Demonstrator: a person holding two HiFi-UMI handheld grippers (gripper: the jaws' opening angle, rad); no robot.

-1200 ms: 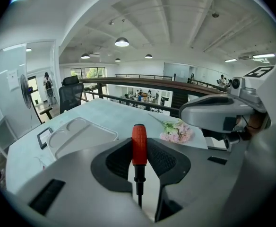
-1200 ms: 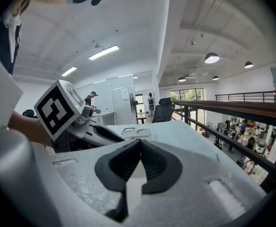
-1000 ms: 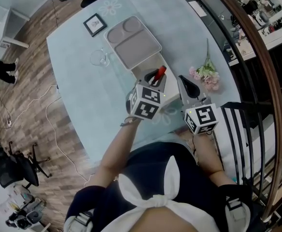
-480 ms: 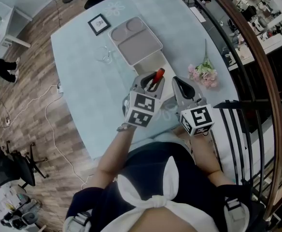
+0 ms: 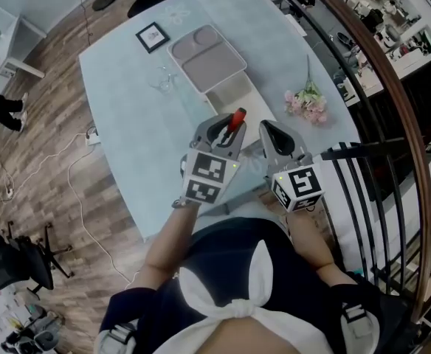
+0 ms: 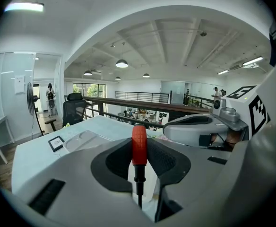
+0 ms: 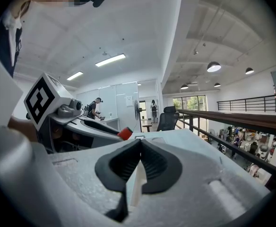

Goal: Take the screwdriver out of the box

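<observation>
Overhead, one pale blue counter (image 5: 127, 87) stands on a wooden floor (image 5: 46, 124) beside a mezzanine railing (image 5: 392, 72). It carries one grey tray (image 5: 207, 57) at 12 o'clock, one white box (image 5: 234, 98) at the tray's 6 o'clock, one framed picture (image 5: 150, 37) at 11 and one pink flower bunch (image 5: 308, 103) at 2. Of the two tools, the left tool (image 6: 140, 150) clamps the single red-handled screwdriver (image 6: 139, 148) at the box's 6 o'clock; the right tool (image 7: 139, 148) is clenched on nothing.
</observation>
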